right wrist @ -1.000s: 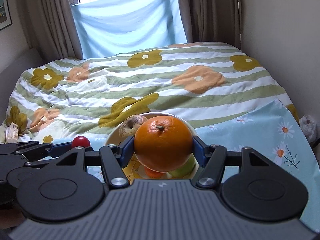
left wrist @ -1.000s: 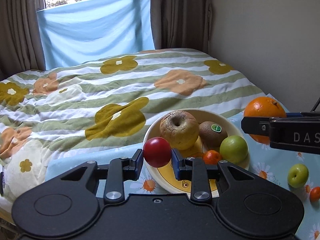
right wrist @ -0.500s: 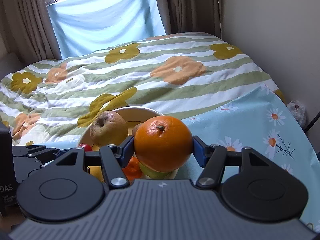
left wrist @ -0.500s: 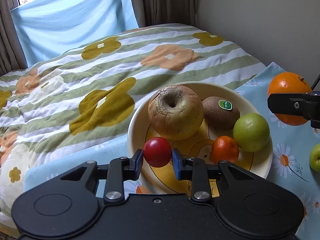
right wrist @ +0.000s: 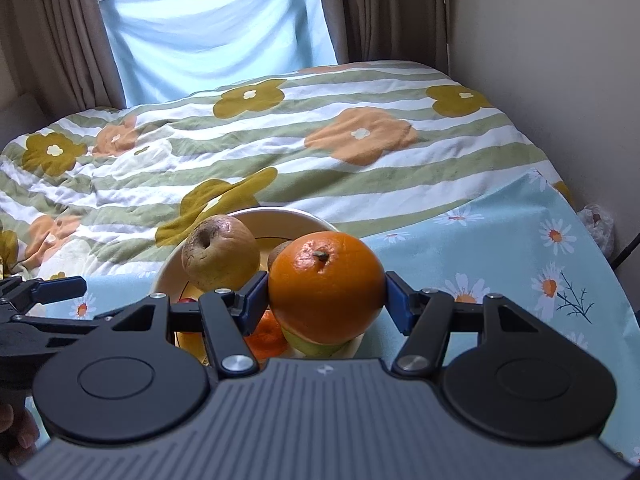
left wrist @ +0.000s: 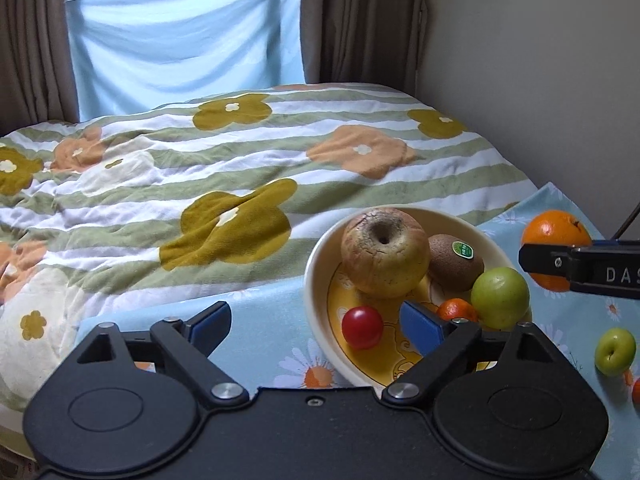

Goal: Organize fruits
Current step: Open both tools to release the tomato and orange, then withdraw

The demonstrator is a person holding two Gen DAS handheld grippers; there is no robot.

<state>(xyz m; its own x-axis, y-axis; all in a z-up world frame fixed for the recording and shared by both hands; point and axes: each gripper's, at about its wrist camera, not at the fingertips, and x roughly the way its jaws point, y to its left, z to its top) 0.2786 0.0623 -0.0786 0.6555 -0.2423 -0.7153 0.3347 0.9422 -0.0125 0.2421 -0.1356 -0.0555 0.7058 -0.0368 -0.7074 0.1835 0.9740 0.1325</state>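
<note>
Released a moment ago, the small round red fruit (left wrist: 362,332) now lies inside the cream bowl with a yellow centre (left wrist: 316,276), near its front-left wall, where half a second earlier it was still pinched between the blue pads. The left gripper (left wrist: 316,322) has its jaws opening wide; the fruit sits between them, but neither pad touches it. It rests just in front of the large wrinkled yellow-brown apple (left wrist: 384,252), with the brown kiwi bearing a green sticker (left wrist: 456,262), a green apple (left wrist: 500,298) and a small orange mandarin (left wrist: 456,310) to its right.

So one more fruit appears to be delivered. The right gripper (right wrist: 326,298) has not changed: it holds the big round orange (right wrist: 326,286) clamped between both pads, hovering over the bowl's right side, above the green apple. That orange looks next to go in, though free room in the bowl is getting tight. A second small green apple (left wrist: 615,351) lies on the light-blue daisy-print cloth (left wrist: 264,320), right of the bowl, yet to be gathered.
</note>
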